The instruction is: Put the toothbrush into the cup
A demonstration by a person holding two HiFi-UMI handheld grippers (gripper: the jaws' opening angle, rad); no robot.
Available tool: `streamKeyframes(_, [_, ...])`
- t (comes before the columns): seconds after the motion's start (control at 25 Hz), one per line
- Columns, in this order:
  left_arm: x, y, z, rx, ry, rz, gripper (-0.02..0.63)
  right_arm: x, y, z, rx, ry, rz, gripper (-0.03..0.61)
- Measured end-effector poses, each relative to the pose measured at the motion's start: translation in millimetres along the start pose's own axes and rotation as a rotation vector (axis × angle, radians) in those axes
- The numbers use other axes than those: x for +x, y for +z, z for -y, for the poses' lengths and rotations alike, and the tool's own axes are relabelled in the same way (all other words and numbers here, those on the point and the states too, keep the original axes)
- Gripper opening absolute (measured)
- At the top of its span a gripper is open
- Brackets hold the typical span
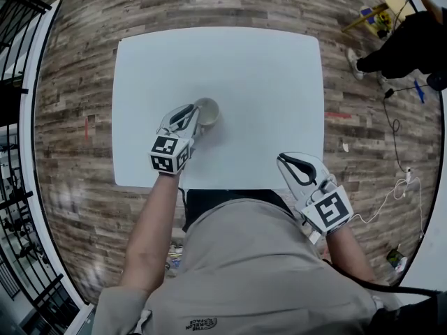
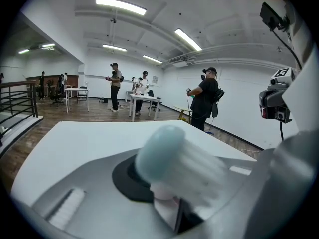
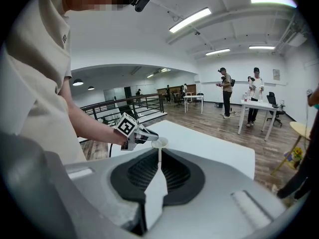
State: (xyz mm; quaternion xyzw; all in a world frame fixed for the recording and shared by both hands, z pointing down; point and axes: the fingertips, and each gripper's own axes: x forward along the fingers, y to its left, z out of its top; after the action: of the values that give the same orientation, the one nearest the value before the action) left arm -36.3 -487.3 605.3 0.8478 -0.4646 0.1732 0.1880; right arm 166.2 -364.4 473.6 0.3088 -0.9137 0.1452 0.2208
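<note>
My left gripper [image 1: 188, 116] pinches a pale-blue plastic toothbrush with white bristles [image 2: 172, 161], its tip just beside the small round beige cup [image 1: 209, 109] on the white square table [image 1: 265, 75]. My right gripper [image 1: 286, 162] hovers over the table's near edge, well apart from the cup, jaws pressed together on nothing

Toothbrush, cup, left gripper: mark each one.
toothbrush [image 2: 167, 156], left gripper view, the pale blue back of its head.
cup [image 1: 208, 110], head view, its inside seen from above.
left gripper [image 1: 193, 117], head view, between its fingertips, beside the cup.

L gripper [image 1: 190, 116] clamped on toothbrush [image 2: 175, 164], arm out fwd; R gripper [image 1: 292, 165] jaws together, held low.
</note>
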Motion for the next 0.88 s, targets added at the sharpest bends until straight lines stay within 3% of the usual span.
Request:
streamKeyframes(0.24, [1.2,1.1,0.5,0.02,0.013,-0.008,0.067,-1.0,-1.6,1.9,0.005,0.001,0.0,0.018])
streamKeyframes(0.4, [1.2,0.0,-3.3,0.028,0.021,-0.017,0.107,0.7,-1.7,1.3,0.008,0.0,-0.001,0.018])
streamKeyframes(0.88, [2.9,-0.9,-3.4,0.029,0.012,-0.023,0.11,1.9,-0.2,0.4,0.004,-0.008,0.001,0.018])
